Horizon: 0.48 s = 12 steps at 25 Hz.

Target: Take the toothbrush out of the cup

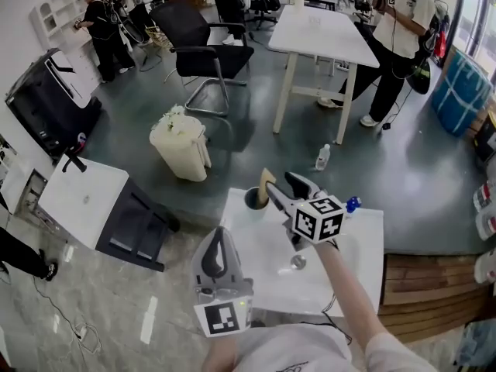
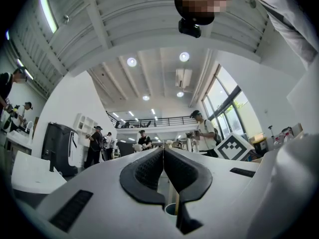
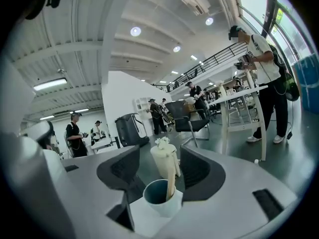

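One tool [image 3: 158, 169], the right, is spread wide in approach to the toothbrush [image 3: 171, 179] in the far-edge cup [image 3: 160, 199]; closing on it is needed

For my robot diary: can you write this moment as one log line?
right gripper: open, empty, aimed at toothbrush | toothbrush: standing in cup | cup: at table edge | left gripper: shut, empty

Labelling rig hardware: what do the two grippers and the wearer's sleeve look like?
The left gripper and right gripper have light grey bodies, dark ribbed jaw pads, each with a white cube of black square markers. The sleeve is short and pale.
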Motion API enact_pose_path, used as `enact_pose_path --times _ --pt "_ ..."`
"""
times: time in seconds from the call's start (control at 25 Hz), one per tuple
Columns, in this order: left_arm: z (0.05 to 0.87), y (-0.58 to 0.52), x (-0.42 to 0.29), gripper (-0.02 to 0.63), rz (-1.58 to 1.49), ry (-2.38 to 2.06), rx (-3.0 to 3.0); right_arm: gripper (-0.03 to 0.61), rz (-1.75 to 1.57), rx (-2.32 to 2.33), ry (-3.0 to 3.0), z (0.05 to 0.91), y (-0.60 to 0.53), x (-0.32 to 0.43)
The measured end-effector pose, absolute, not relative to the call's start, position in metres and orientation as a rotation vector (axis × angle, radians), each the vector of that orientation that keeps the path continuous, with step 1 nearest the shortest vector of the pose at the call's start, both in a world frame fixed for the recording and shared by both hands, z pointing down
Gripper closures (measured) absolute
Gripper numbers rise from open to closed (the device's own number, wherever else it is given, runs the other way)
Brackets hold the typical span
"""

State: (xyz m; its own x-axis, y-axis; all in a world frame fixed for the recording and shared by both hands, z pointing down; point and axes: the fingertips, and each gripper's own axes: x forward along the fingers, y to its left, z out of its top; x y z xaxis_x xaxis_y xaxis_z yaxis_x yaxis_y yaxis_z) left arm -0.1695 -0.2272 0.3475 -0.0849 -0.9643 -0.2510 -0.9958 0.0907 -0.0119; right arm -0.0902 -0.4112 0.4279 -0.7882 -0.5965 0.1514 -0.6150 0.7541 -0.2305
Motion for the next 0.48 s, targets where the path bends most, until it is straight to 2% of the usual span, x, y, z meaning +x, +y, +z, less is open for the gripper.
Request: enact_pose_path --times 0.48 --pt "0.351 -0.21 -0.201 0.595 0.195 2.264 -1.882 0.371 0.493 1.003 -2.724 0.485 -0.433 -0.121"
